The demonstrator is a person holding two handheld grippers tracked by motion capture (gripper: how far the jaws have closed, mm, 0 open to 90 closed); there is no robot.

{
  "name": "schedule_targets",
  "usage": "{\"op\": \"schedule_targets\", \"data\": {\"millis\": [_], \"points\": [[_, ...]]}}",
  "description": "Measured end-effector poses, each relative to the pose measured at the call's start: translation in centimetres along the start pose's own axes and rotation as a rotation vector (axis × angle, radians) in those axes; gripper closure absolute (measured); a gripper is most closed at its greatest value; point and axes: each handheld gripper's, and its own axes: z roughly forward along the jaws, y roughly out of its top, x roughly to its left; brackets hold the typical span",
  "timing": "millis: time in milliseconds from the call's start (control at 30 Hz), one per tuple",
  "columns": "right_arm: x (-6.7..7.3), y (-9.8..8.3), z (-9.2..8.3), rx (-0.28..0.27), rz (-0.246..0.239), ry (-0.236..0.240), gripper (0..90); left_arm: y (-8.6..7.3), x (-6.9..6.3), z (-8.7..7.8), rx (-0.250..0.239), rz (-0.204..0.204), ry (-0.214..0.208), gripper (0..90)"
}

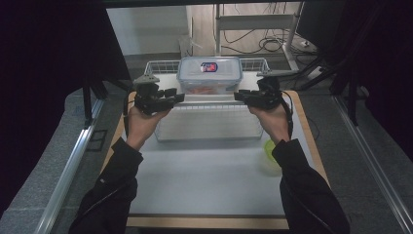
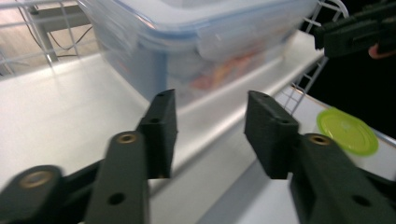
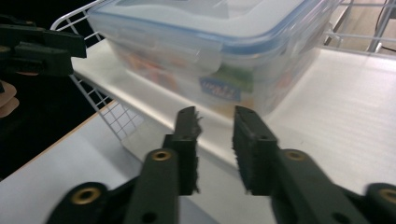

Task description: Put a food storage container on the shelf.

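The clear plastic container (image 1: 209, 75) with its blue-edged lid sits in front of me on a white tray liner inside the wire basket (image 1: 160, 65), at the far middle of the table (image 1: 209, 180). Through its walls I can make out orange and green contents, though not what they are. My left claw (image 1: 176, 95) is just beside the container's left end and my right claw (image 1: 239, 95) just beside its right end, both pointing inward toward it. In the left gripper view the jaws stand partly open with nothing between them, the container (image 2: 201, 42) lying just beyond the tips. In the right gripper view the jaws are parted by a narrower gap, also empty, aimed at the container's (image 3: 210, 51) labelled side. Neither claw touches it. A round yellow-green lid (image 1: 271, 148) lies on the table near my right sleeve, well apart from the basket.
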Motion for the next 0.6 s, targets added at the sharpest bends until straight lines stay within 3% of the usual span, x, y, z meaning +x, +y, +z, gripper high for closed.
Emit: {"op": "schedule_targets", "data": {"millis": [200, 400, 600], "points": [[0.7, -1.5, -0.7, -0.001, 0.014, 0.066, 52.5, -1.9, -1.4, -0.9, 0.018, 0.048, 0.003, 37.0], [2.0, -3.2, -1.2, 0.021, -0.047, 0.083, 42.3, -3.7, -3.0, -1.7, 0.044, 0.085, 0.007, 27.2], [3.1, -5.3, -1.9, 0.044, -0.112, 0.065, 30.8, -5.4, -4.8, -2.3, 0.063, 0.13, 0.018, 19.1]]}}
